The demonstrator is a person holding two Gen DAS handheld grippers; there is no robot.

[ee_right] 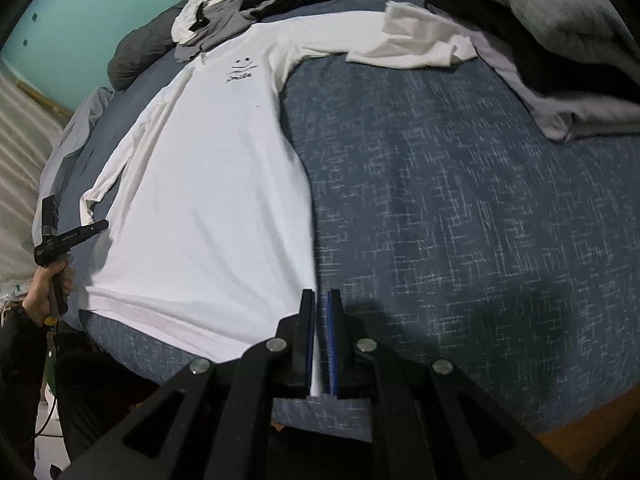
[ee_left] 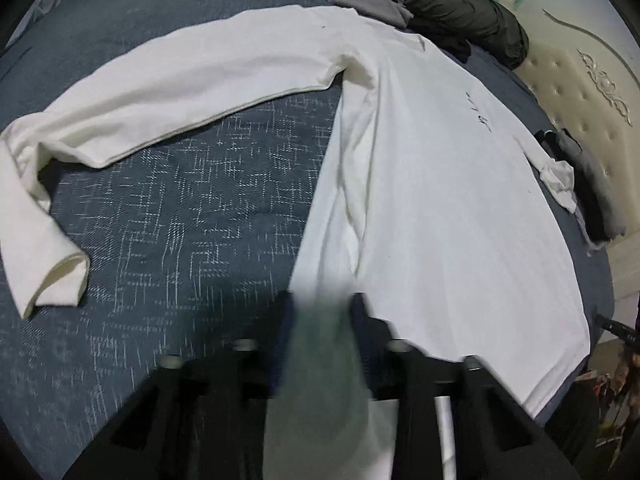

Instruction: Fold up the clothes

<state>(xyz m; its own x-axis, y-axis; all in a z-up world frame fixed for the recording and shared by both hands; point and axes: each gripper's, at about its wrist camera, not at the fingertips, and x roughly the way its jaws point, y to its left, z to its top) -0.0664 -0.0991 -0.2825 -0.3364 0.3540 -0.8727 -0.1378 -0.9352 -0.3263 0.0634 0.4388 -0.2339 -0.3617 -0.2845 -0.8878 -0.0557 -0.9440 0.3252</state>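
A white long-sleeved shirt (ee_right: 200,208) lies spread flat on the bed (ee_right: 460,220), hem at its near edge. The right tongs (ee_right: 320,300) are clenched on the shirt's hem corner. The left tongs (ee_left: 320,300), blurred, are clenched at the opposite hem corner; grasp unclear.

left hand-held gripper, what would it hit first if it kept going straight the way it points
Most likely the white long-sleeved shirt: the left hand-held gripper points down at its side edge near the hem, with the blue bedspread right beside it. Blur makes the exact spot uncertain.
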